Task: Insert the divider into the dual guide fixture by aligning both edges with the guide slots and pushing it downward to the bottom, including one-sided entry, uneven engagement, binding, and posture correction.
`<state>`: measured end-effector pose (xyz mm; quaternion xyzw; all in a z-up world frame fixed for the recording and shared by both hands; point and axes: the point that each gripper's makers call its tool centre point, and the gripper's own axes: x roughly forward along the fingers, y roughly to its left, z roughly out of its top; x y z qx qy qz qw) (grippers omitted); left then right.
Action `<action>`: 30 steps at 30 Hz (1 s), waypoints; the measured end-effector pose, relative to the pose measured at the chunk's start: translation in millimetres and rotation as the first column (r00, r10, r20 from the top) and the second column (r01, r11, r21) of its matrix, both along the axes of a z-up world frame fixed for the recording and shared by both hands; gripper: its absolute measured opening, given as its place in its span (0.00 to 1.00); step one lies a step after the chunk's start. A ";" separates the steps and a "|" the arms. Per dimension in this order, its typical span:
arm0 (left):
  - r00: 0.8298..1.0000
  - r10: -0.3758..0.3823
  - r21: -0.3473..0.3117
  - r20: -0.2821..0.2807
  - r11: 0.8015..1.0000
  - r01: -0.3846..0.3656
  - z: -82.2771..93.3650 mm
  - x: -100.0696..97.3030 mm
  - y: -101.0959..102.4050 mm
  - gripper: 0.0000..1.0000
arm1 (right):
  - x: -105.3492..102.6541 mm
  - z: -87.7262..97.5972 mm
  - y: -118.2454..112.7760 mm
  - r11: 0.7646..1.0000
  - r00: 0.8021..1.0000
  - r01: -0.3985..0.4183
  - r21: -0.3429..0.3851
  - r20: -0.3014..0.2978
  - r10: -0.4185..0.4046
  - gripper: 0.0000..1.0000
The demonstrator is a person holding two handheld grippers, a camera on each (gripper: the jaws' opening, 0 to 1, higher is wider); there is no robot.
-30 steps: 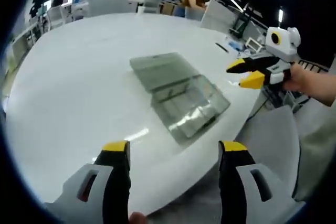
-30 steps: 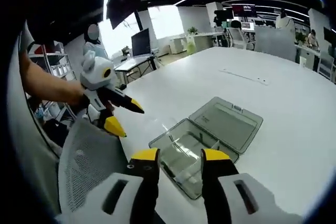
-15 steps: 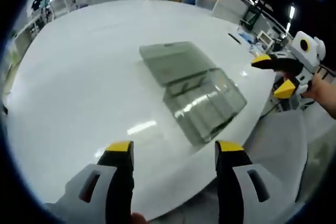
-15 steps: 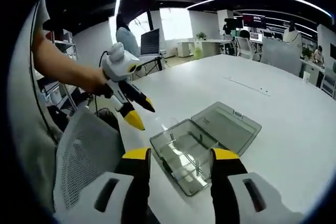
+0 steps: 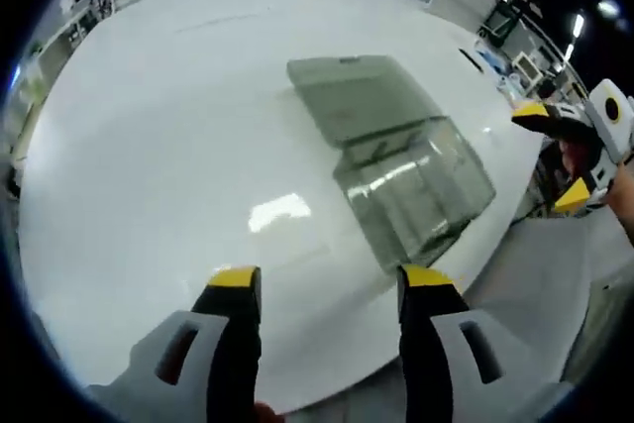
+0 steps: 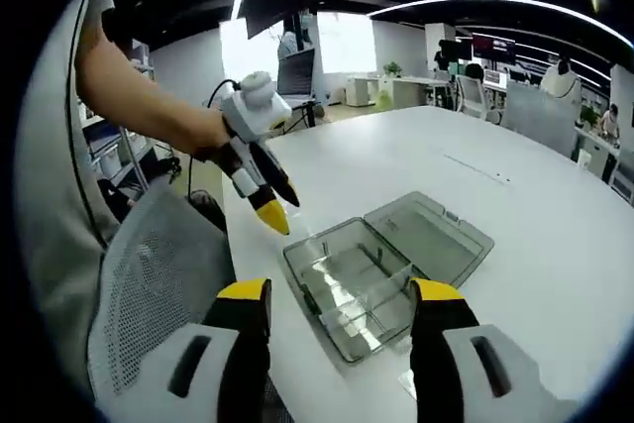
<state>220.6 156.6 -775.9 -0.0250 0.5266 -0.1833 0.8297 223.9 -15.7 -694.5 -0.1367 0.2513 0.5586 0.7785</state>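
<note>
A clear plastic box [image 5: 416,190] lies on the white table [image 5: 149,146] near its edge, with its lid [image 5: 362,96] folded open flat behind it. In the right gripper view the box [image 6: 347,279] has a thin clear partition [image 6: 381,258] across its inside, and the lid [image 6: 431,235] lies beyond. My left gripper [image 5: 330,279] hangs open above the table, short of the box, holding nothing. My right gripper [image 6: 340,292] is open and empty, just in front of the box. The left gripper [image 6: 282,207] also points down at the box's far-left corner. The right gripper [image 5: 552,154] is off the table's edge.
A grey mesh chair back [image 6: 149,304] stands close against the table's edge, also seen as a chair [image 5: 525,274] below the right gripper. Office desks, screens and people fill the far background. The table spreads wide and bare to the left of the box.
The left gripper has come in over the table towards the box. The right gripper's jaws have spread wider. The box has not moved.
</note>
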 end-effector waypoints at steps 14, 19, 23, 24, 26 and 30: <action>0.998 0.023 0.074 -0.061 0.997 -0.019 -12.2 5.4 0.6 0.50 | 0.4 -1.2 -7.8 1.000 1.000 -0.010 -0.003 0.014 0.010 0.55; 0.996 0.048 0.103 -0.076 0.994 -0.040 -15.3 6.9 4.1 0.48 | 1.1 -1.7 -11.4 1.000 1.000 -0.012 -0.006 0.016 0.012 0.55; 0.993 0.072 0.112 -0.090 0.992 -0.062 -17.5 7.7 5.3 0.47 | 1.2 -1.7 -14.1 1.000 1.000 -0.014 -0.008 0.020 0.015 0.56; 0.993 0.075 0.111 -0.093 0.992 -0.065 -17.9 8.1 4.9 0.47 | 1.3 -1.7 -14.5 1.000 1.000 -0.016 -0.009 0.021 0.016 0.56; 0.992 0.082 0.116 -0.098 0.991 -0.070 -18.2 8.9 4.1 0.47 | 1.3 -1.9 -15.7 1.000 1.000 -0.019 -0.012 0.023 0.019 0.56; 0.989 0.102 0.128 -0.109 0.988 -0.087 -19.0 10.0 3.2 0.45 | 1.5 -3.0 -16.7 0.999 0.999 -0.028 -0.021 0.028 0.029 0.57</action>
